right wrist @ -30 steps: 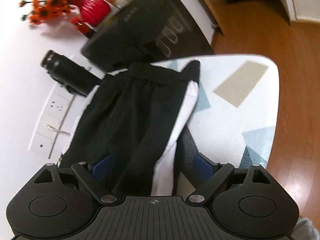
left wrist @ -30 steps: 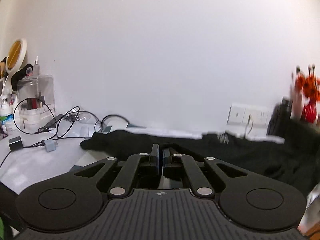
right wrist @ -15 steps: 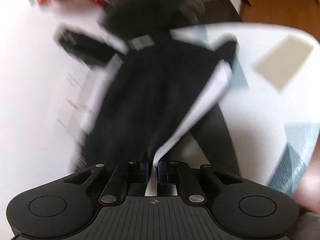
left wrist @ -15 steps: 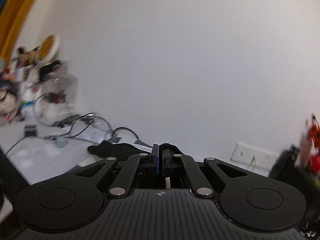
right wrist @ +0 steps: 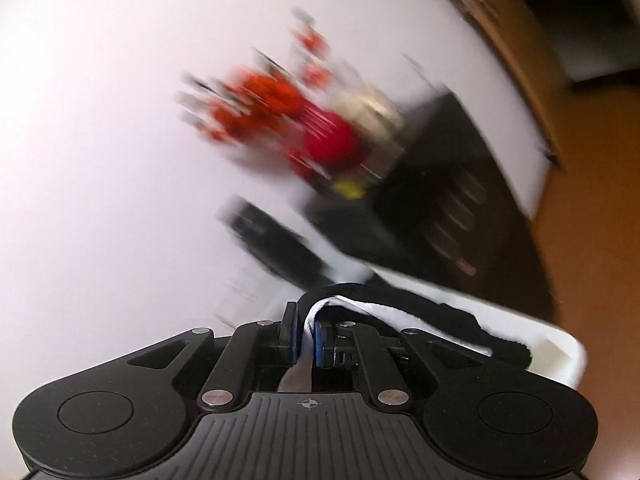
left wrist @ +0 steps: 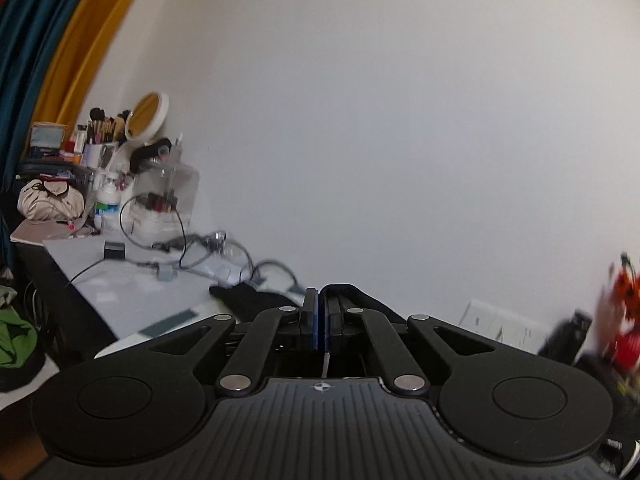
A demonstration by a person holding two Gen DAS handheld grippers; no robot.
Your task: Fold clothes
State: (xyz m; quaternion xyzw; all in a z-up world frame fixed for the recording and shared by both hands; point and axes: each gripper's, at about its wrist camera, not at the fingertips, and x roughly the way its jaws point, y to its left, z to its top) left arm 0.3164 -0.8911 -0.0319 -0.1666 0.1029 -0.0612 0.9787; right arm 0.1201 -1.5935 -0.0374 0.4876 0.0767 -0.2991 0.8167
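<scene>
The garment is a pair of black trousers with a white side stripe. In the left wrist view my left gripper (left wrist: 320,300) is shut on a fold of the black trousers (left wrist: 352,294), lifted so that the white wall fills most of the view; one dark end (left wrist: 248,298) trails on the table. In the right wrist view my right gripper (right wrist: 306,322) is shut on the trousers (right wrist: 400,304) where black cloth meets the white stripe (right wrist: 352,308). The cloth drapes off to the right over the table edge (right wrist: 560,346). This view is motion-blurred.
At the table's left end stand a clear box (left wrist: 166,196), cables (left wrist: 188,248), a round mirror (left wrist: 146,120), brushes and bottles. A red vase with orange flowers (right wrist: 320,136) sits on a black appliance (right wrist: 432,200) at the right end. Wall sockets (left wrist: 500,326) line the wall.
The right gripper went from open around the trousers to shut on them. Both grippers then lifted, raising the cloth off the table; both views tilted up toward the wall.
</scene>
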